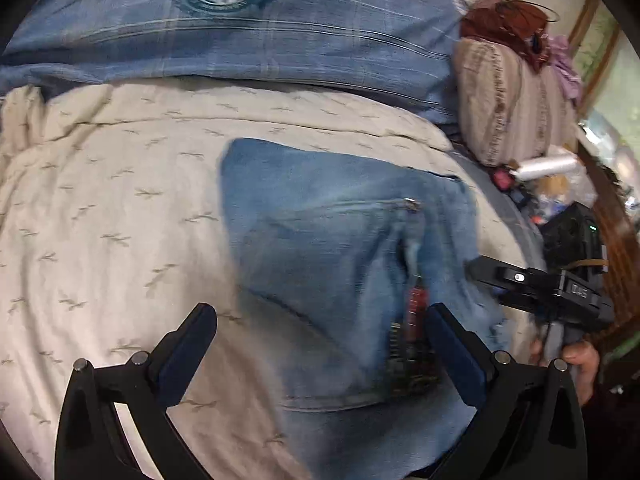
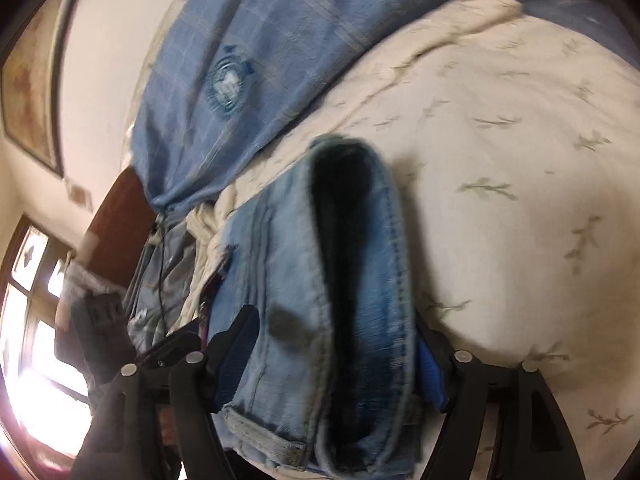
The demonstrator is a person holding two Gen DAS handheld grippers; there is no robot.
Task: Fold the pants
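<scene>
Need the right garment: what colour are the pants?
Light blue denim pants, clearest in the left wrist view.

Left tongs [image 1: 320, 344] spread wide, tilted downward, right tongs [image 2: 334, 354] parted, angled down, no pads pressing

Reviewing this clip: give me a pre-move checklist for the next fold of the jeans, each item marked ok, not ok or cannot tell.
1. Jeans lie on the cream bedspread: ok.
2. Left gripper jaws wide, nothing pinched: ok.
3. Right gripper straddles the waistband; pads gripping: cannot tell.
4. Fabric flat and unwrinkled: cannot tell, the pictures are blurred.
5. Bedspread bare to the left of the jeans for the fold: ok.
6. Blue plaid blanket apart from the jeans: ok.
</scene>
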